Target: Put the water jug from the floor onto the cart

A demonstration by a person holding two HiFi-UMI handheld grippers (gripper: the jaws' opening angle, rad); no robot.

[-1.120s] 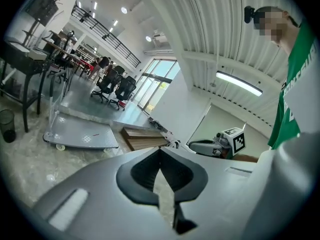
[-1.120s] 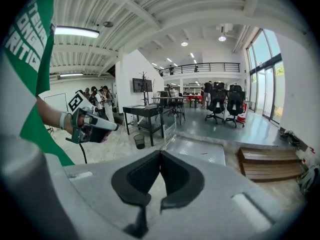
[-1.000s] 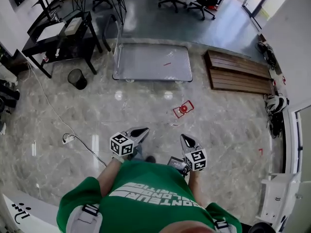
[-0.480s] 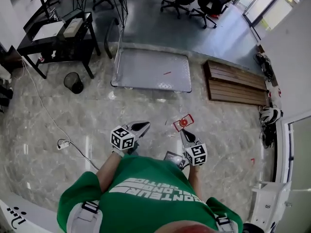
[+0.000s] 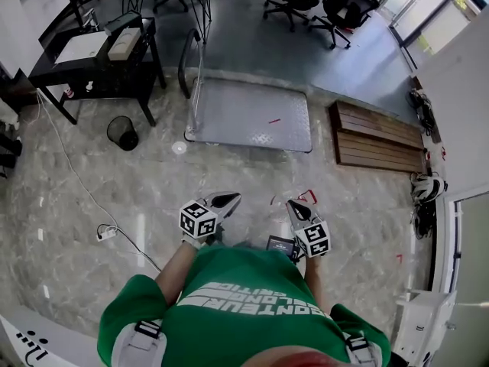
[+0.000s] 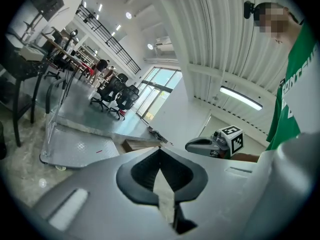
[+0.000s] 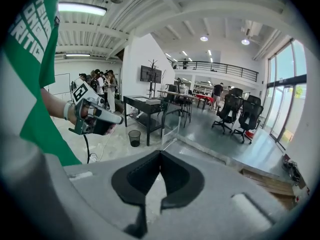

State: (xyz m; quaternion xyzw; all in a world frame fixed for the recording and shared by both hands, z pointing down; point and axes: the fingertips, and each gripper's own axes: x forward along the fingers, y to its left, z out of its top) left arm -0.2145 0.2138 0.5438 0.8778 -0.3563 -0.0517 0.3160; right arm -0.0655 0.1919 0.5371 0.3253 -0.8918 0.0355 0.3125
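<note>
A: What colour is the cart (image 5: 252, 117)?
B: Dull silver-grey. The deck is stamped with a tread pattern and has one small red mark on it.
A: And around it?
B: Left of the cart are a black table (image 5: 92, 67) and a black bin (image 5: 122, 132). To its right is a brown slatted pallet (image 5: 380, 136). The floor (image 5: 114, 182) is beige-grey and veined like marble on the near side of the cart. Beyond it the floor is blue-grey, with black chairs (image 5: 321, 2).
A: The person?
B: Green shirt (image 5: 237, 304), white lettering. The left gripper (image 5: 229, 198) and right gripper (image 5: 294, 205) are grey, each with a cube of black-and-white squares.
</note>
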